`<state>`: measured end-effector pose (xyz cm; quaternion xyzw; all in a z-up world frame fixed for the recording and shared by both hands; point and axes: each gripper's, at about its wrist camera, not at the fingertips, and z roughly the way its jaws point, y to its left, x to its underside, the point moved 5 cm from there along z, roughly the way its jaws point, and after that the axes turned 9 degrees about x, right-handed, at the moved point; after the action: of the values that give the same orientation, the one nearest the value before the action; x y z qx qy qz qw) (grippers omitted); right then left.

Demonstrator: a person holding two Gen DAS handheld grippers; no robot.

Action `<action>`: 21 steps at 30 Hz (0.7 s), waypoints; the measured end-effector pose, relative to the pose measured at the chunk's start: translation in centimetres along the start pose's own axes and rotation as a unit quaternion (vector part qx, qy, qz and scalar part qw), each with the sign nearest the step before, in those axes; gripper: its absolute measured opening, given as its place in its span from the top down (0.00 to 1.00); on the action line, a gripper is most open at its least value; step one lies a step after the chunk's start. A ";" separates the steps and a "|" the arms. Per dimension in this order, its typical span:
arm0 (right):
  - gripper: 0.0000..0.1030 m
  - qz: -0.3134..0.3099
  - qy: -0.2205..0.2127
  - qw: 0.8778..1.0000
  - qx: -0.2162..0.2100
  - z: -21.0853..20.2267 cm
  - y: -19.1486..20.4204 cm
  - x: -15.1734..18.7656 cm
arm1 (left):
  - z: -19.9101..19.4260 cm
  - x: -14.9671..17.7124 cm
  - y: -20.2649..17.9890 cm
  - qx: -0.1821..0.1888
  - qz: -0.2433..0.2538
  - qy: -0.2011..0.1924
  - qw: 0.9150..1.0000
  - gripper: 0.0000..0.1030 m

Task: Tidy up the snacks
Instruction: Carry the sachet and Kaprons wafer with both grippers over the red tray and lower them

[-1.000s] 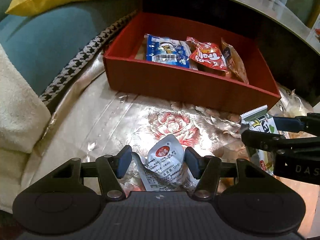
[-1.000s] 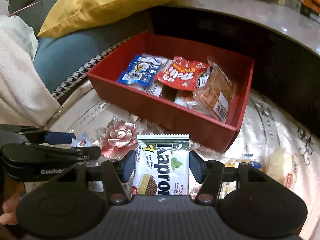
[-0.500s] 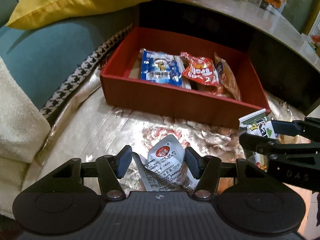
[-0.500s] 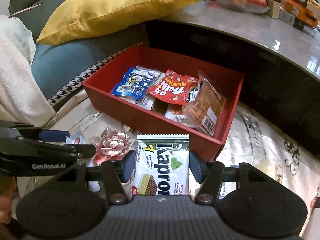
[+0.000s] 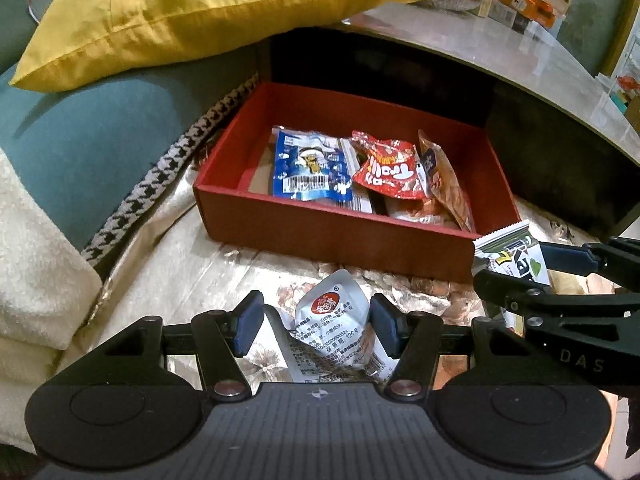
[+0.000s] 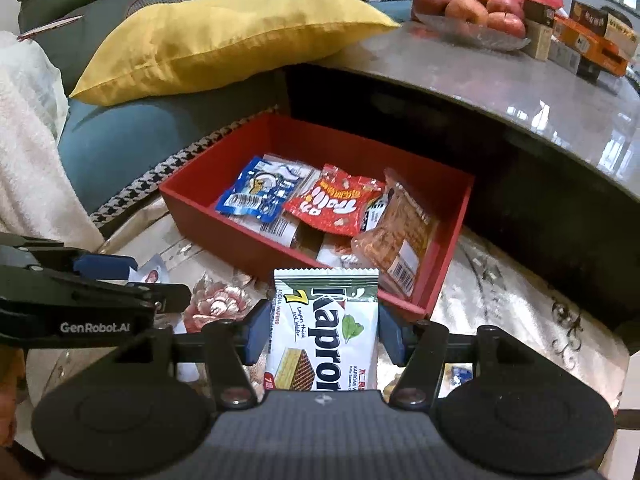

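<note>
Through my left wrist view, my left gripper (image 5: 316,326) is hovering short of the red box (image 5: 332,232), clasping a white sachet (image 5: 334,336) pointing forward, while in my right view my right gripper (image 6: 322,330) is clamping the Kapron wafer pack (image 6: 326,328) lengthwise toward that box (image 6: 248,246).

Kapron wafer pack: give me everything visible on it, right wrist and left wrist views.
The Kapron wafer pack is a flat, glossy foil-like wrapper, white with a dark green top band, serrated top edge, black lettering, a green leaf and a wafer picture. It stands upright, held at both side edges by the right gripper, lifted in front of the red box. In the left wrist view only its upper part shows. Its lower end is hidden.
</note>
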<state>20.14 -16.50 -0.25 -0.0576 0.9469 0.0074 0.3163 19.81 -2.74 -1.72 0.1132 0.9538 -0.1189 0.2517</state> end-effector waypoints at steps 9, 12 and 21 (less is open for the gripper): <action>0.50 0.000 -0.015 1.000 0.011 -0.1 -0.1 -0.8 | -0.2 -1.5 -0.3 0.001 0.000 -0.014 1.000 0.36; 0.50 -0.001 -0.020 1.000 0.015 -0.1 -0.2 -1.1 | -0.2 -2.2 -0.6 0.000 0.002 -0.022 1.000 0.36; 0.50 0.011 -0.035 0.999 0.025 0.2 -0.9 -2.5 | 0.5 -4.5 -0.6 -0.005 -0.006 -0.036 0.999 0.36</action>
<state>22.36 -17.13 1.16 -0.0392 0.9356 -0.0113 0.3507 23.71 -4.14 0.28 0.1018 0.9453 -0.1201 0.2856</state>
